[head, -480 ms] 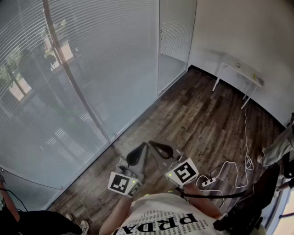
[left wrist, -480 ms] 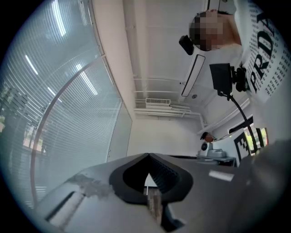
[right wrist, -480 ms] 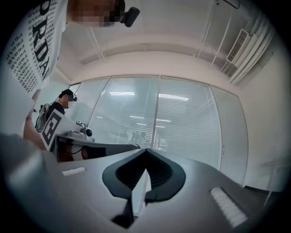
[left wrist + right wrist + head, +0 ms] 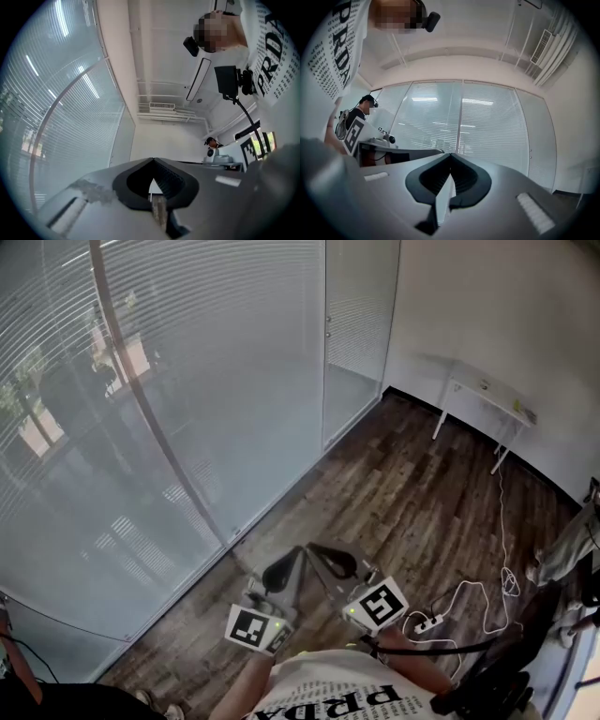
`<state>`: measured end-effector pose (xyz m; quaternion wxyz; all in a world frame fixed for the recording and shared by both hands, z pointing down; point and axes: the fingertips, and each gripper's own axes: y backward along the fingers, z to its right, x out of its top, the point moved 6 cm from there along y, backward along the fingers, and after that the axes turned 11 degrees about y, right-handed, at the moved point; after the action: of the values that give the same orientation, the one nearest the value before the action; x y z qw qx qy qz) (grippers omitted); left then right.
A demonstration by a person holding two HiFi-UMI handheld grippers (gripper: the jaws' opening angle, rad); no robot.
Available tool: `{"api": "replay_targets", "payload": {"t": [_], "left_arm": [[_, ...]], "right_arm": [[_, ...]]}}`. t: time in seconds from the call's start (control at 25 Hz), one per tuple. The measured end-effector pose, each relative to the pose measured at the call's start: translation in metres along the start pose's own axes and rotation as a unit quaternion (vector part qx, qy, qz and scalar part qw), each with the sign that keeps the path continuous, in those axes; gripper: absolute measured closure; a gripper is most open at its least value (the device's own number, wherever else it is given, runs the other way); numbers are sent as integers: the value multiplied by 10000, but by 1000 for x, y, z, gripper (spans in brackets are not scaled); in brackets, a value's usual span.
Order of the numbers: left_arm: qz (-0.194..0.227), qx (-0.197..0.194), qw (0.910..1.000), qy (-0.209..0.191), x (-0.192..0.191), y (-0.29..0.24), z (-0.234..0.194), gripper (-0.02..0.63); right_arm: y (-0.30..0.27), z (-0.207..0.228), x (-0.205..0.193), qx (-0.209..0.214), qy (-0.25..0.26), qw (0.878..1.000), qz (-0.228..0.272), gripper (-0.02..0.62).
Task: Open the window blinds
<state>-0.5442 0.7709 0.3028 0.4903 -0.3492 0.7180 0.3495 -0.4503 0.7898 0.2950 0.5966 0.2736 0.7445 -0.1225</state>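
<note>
The window blinds (image 4: 187, 381) hang down behind a glass wall, slats lowered, filling the left of the head view. They also show ahead in the right gripper view (image 4: 487, 122) and at the left in the left gripper view (image 4: 61, 117). My left gripper (image 4: 296, 557) and right gripper (image 4: 317, 551) are held side by side low in front of my chest, well short of the glass. The left gripper (image 4: 153, 159) is shut with nothing between its pads. The right gripper (image 4: 450, 154) is likewise shut and holds nothing.
A glass door (image 4: 354, 334) with lowered slats adjoins the blinds at the corner. A narrow white table (image 4: 487, 395) stands against the right wall. A white cable and power strip (image 4: 427, 622) lie on the wooden floor. Another person (image 4: 361, 112) stands behind.
Both grippers sit slightly lower in the head view than before. Their jaws have stayed shut and nothing has been touched.
</note>
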Motion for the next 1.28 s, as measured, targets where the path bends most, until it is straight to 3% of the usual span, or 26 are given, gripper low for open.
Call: {"api": "replay_targets", "payload": {"t": [0.56,0.96,1.28], "left_arm": [[-125,-98,9995,-281,-5,18,-5,614],[-338,-159,9993,-96,-6,13,-11,614],[-518,50,9986,12,-20,-2,-43,614]], "right_arm": [[-2,-21,-5,177,722,9960,-497,588],[-5,-18,-7,209,638,9939,-872,588],[-29,-3,-37,466,501,9925,-1015,588]]}}
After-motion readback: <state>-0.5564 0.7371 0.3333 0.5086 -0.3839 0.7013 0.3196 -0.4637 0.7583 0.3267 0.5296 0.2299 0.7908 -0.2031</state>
